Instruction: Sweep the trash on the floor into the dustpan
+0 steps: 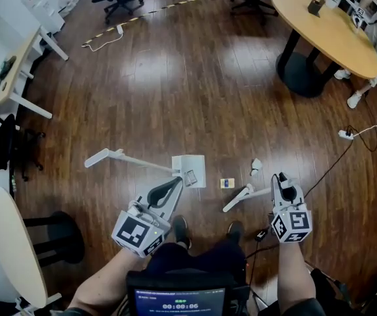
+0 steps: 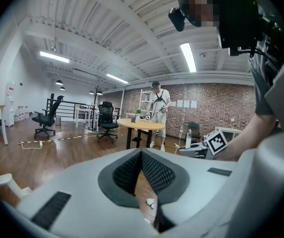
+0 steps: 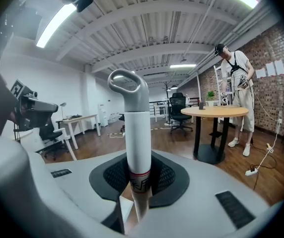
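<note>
– Fingers [image 2: 127, 175] on the left gripper [image 2: 143, 157], how are they sitting?

– They are meeting at the tips, with only a thin wedge of gap widening behind them. Nothing is sitting in that gap; just a strip of floor [image 1: 195, 91] is showing through it. In the head view the left gripper [image 1: 175, 183] is hovering just beside the near edge of the dustpan [image 1: 196, 161], not touching it.

– And the right gripper [image 3: 138, 180]?

– Its jaws are clamping the broom handle [image 3: 137, 133], pads pressing on both sides of the white shaft. The handle is rising upright between them, its grey loop showing at the top.

– Where is the dustpan lying?

– It is lying flat on the wood in front of the person's feet, its long handle [image 1: 142, 161] stretching away to the left. One scrap [image 1: 190, 176] is already resting inside it.

– The rest of the trash?

– A small box [image 1: 227, 184] is lying near the pan's right side, between the two grippers. Some crumpled paper [image 1: 256, 166] is lying further right, near the right gripper [image 1: 277, 184] and the broom handle [image 1: 244, 196].

– Anything else around?

– A person [image 3: 236, 78] is standing by the round table [image 1: 327, 28], well apart from the sweeping.
</note>
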`<state>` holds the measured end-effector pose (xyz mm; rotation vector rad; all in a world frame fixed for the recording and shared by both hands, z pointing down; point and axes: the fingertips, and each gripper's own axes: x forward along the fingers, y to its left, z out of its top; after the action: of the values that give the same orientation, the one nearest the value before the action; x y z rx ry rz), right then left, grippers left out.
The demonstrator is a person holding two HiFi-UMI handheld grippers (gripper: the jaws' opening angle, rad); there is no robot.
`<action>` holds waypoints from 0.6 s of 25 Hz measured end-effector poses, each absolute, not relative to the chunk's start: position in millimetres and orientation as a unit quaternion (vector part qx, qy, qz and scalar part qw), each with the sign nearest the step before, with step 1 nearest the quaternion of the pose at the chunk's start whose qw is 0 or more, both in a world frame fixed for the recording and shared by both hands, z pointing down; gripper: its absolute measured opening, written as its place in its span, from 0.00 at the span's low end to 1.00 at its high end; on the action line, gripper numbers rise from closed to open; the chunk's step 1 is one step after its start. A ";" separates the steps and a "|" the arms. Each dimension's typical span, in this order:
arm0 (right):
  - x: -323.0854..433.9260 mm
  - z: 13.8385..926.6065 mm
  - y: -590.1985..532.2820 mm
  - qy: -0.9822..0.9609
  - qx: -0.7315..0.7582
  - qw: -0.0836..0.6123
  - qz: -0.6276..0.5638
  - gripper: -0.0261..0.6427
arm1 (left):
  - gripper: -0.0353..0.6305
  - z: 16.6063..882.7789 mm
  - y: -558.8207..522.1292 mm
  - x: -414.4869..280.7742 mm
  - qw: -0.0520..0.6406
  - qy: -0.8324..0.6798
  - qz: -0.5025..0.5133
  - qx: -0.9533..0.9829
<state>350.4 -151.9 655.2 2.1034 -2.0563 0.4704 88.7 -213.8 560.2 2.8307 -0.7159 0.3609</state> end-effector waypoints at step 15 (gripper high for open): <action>296.8 696.2 -327.9 -0.734 0.656 0.126 0.122 0.15 | 0.06 623.9 -285.8 19.6 0.134 -0.274 0.147 0.941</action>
<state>296.8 -327.9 696.2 1.9096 -2.1380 0.3554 19.6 -285.8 623.9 2.7279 -0.7958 0.4266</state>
